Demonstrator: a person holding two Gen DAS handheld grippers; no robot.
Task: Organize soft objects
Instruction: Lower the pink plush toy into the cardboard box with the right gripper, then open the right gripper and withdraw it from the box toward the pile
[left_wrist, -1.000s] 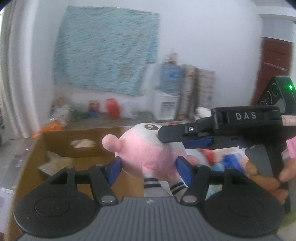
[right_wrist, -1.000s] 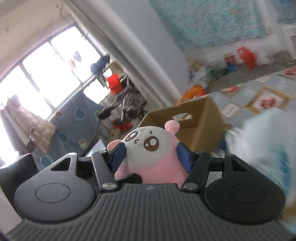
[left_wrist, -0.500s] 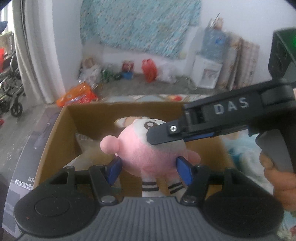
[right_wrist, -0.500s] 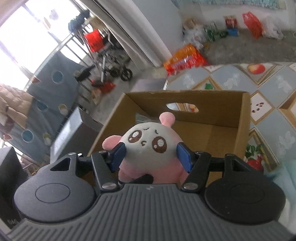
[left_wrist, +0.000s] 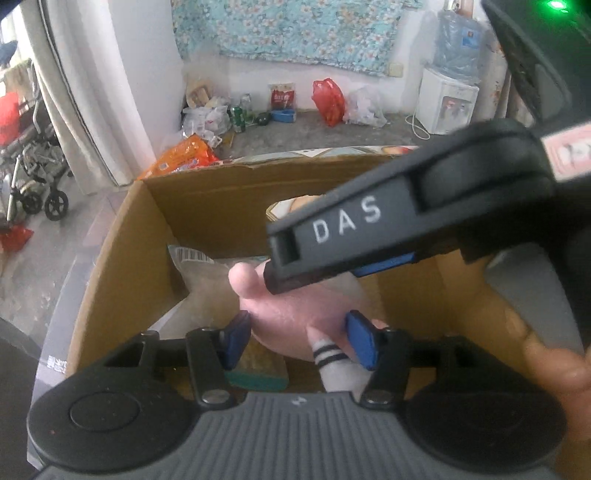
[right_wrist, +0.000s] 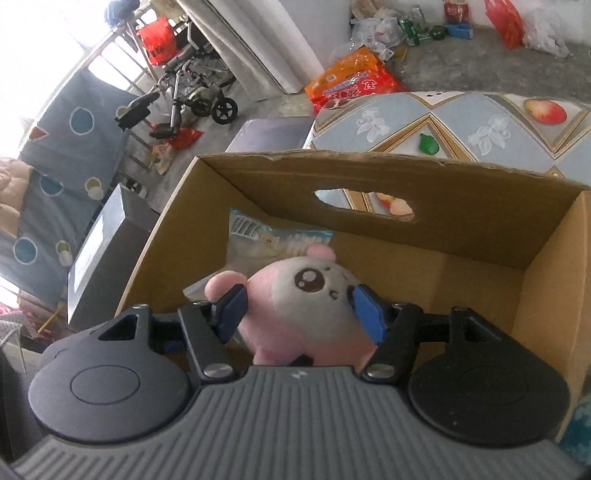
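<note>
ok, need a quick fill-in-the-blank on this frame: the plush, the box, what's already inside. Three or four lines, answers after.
1. The pink and white plush toy is held over an open brown ____ box.
2. The right gripper has ____ pads.
3. Below the toy, the leg is white with black ____.
4. A clear ____ packet with a barcode lies inside the box.

Answers: cardboard; blue; stripes; plastic

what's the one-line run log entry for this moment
phase: lowering pink plush toy into cardboard box | right gripper: gripping toy | left gripper: jaws just closing around toy
</note>
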